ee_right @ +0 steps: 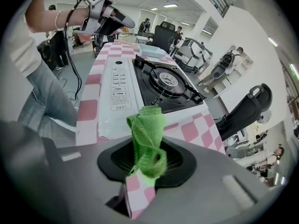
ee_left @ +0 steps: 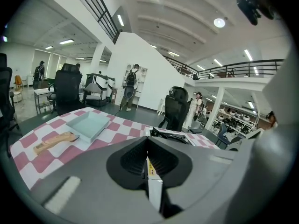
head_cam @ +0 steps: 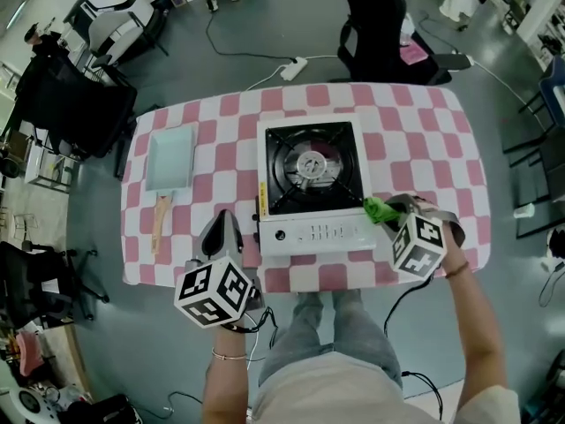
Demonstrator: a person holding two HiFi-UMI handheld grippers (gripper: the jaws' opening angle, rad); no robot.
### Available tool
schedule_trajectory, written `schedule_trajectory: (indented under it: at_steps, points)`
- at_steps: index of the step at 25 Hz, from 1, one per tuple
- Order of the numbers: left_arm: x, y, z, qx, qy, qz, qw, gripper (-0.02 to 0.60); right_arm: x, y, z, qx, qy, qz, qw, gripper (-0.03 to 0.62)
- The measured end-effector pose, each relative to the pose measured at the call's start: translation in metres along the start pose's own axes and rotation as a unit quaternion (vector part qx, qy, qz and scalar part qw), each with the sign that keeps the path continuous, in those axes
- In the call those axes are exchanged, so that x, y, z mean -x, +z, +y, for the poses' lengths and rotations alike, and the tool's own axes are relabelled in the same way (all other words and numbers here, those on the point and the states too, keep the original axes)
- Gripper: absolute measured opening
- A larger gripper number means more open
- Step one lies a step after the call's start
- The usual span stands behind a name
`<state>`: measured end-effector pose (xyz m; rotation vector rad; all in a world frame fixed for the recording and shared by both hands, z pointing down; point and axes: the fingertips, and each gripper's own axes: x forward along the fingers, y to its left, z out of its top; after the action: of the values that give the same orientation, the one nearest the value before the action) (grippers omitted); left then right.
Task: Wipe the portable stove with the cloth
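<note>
The portable stove [head_cam: 309,188] stands at the middle of the checkered table [head_cam: 424,140]; it is white with a black burner top, and its control panel faces me. A crumpled green cloth [head_cam: 378,209] hangs just off the stove's front right corner, and my right gripper [head_cam: 389,210] is shut on it. In the right gripper view the cloth [ee_right: 147,129] sticks up between the jaws, with the stove [ee_right: 119,90] right ahead. My left gripper [head_cam: 223,223] hovers left of the stove's front corner, jaws shut and holding nothing. In the left gripper view, the left gripper [ee_left: 147,143] points past the stove's edge [ee_left: 170,135].
A pale teal tray [head_cam: 170,157] and a wooden-handled brush [head_cam: 160,223] lie on the table's left part. A person in black [head_cam: 380,16] stands beyond the far edge. A power strip [head_cam: 294,67] and cable lie on the floor, and chairs [head_cam: 75,104] stand to the left.
</note>
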<state>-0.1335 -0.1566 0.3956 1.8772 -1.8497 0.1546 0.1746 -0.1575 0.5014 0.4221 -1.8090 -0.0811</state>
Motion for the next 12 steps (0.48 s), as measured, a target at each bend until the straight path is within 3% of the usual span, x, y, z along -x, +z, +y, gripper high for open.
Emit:
schedule_trajectory:
  at_steps: [12]
  points:
    - [0.008,0.01,0.018,0.024,-0.009,-0.022,0.9994,0.0,0.026,0.007,0.012,-0.035,-0.022,0.016,0.999,0.107]
